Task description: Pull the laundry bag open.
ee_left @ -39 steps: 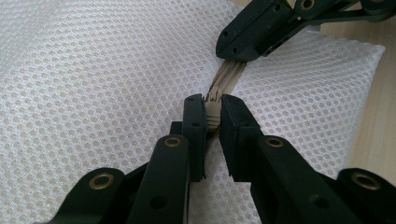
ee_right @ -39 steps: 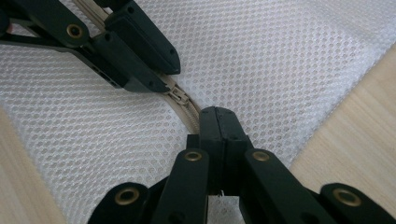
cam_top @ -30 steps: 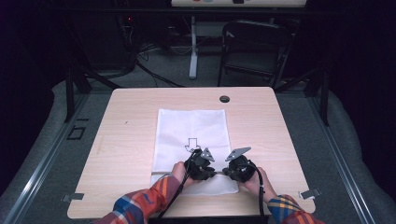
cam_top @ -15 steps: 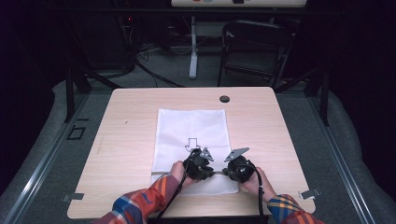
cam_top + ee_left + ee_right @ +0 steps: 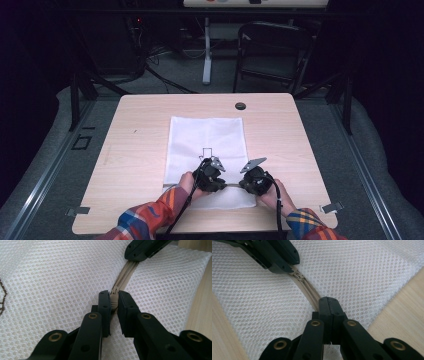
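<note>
- Table [image 5: 150, 130]: light wood, set on a grey floor mat, with a dark chair [image 5: 270, 50] behind it. A small black round cap [image 5: 240, 106] sat near its far edge.
- Mesh bag [image 5: 207, 137]: white, laid flat in the middle of the table, long side running away from you, a small dark line print [image 5: 205, 152] on it. Its near end reached close to your edge of the table.
- Zipper [image 5: 126, 272]: beige, running across the near end of the bag between your two claws.
- Your hands: both came in from the bottom in plaid sleeves [image 5: 150, 217], close together over the near end of the bag.
- Left claw [image 5: 113, 298]: you had it clamped on the beige zipper slider [image 5: 114, 300], pads pinching it from both sides.
- Right claw [image 5: 328, 305]: you had it closed tight on the zipper tape and mesh, no gap between the pads, just beside the left claw along the same zipper line.
</note>
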Demonstrator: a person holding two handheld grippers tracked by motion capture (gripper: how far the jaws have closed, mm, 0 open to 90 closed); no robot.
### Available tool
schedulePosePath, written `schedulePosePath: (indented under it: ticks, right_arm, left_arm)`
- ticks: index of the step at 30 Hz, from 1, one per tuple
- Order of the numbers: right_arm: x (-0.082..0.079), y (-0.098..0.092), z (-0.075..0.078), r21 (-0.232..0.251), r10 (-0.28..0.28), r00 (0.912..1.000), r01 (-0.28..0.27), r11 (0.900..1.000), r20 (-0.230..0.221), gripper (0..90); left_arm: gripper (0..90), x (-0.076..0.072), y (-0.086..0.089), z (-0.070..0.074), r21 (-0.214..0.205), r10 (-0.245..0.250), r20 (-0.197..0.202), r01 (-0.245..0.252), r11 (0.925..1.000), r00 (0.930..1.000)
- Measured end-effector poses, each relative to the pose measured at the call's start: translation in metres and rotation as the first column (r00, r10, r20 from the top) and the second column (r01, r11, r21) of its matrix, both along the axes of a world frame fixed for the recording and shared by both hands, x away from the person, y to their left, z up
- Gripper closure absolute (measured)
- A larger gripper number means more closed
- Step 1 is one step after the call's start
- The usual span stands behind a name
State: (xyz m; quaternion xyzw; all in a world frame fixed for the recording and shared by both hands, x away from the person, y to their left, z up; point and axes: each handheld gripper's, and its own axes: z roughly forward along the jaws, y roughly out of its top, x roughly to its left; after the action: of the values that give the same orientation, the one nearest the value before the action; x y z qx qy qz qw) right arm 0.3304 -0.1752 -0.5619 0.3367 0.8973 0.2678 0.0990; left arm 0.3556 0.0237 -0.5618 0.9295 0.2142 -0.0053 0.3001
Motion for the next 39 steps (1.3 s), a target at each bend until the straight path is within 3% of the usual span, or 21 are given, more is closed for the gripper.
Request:
schedulePosePath:
  ticks: [6, 39]
  right_arm:
    - [0.0, -0.001, 0.001, 0.0, -0.001, 0.9998, 0.001, 1.0, -0.019, 90.0]
    - [0.0, -0.002, 0.002, -0.012, -0.006, 0.9996, 0.006, 0.9999, -0.026, 90.0]
  left_arm:
    - [80.8, 0.0, 0.002, 0.001, 0.004, 0.0, -0.008, 0.0, 1.0, 1.0]
    - [80.7, 0.0, 0.026, 0.002, 0.023, 0.024, -0.028, -0.024, 0.9994, 0.9993]
